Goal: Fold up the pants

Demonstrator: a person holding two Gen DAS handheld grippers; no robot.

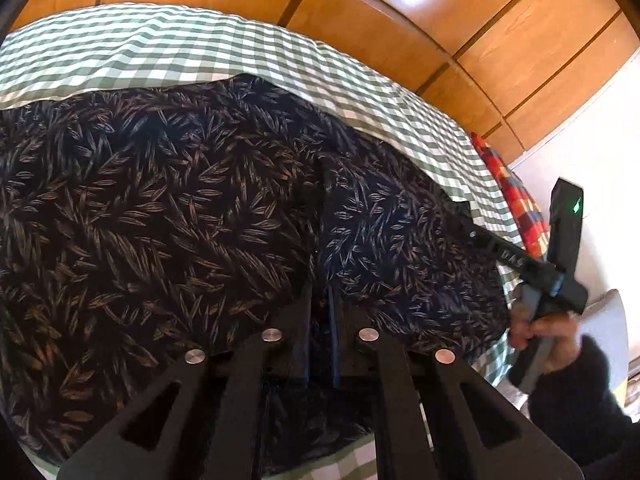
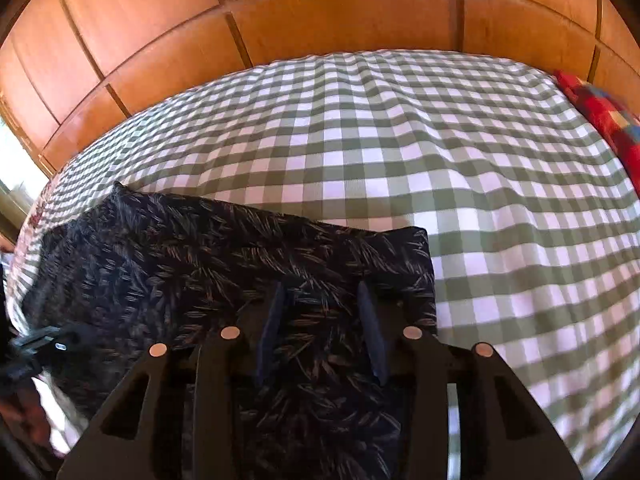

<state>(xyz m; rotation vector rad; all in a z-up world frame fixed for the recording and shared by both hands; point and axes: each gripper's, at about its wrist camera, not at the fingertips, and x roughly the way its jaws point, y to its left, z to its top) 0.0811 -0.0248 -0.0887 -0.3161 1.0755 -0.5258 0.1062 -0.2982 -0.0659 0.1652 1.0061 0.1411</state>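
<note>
Dark navy pants (image 1: 180,208) with a leaf print lie spread on a green-and-white checked bed cover (image 1: 200,52). My left gripper (image 1: 321,300) sits low over the pants, its jaws nearly together with a fold of the fabric between them. My right gripper (image 2: 320,292) is open over the pants (image 2: 200,256) near their right corner, with fabric between its blue pads (image 2: 370,320). The right gripper also shows at the right of the left wrist view (image 1: 532,264), held by a hand at the pants' edge.
A wooden panelled wall (image 2: 320,12) runs behind the bed. A red checked pillow (image 1: 516,196) lies at the far right end and shows in the right wrist view (image 2: 608,116) too. Bare checked cover (image 2: 440,152) stretches beyond the pants. A white wall (image 1: 600,128) is on the right.
</note>
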